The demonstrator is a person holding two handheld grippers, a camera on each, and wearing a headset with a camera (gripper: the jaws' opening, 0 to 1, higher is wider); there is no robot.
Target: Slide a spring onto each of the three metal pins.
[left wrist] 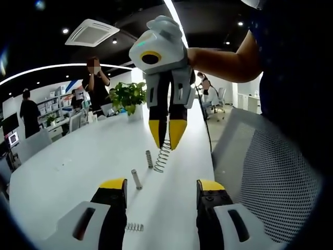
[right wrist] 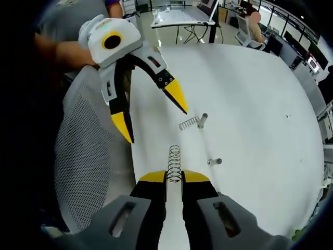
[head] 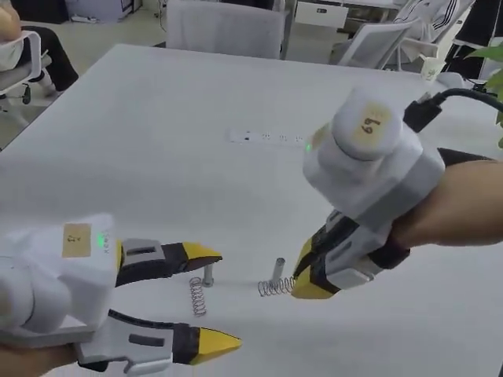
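A: On the white table, right gripper clamped on a spring just beside a pin; left gripper spread wide, a loose spring between its jaws.
B: Tip the coil upright, centre its bore over the pin, lower straight.
A: Gripped end buried between the jaws; pin tip too small to judge.

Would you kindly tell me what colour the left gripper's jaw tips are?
Yellow, best seen on the left gripper in the head view.
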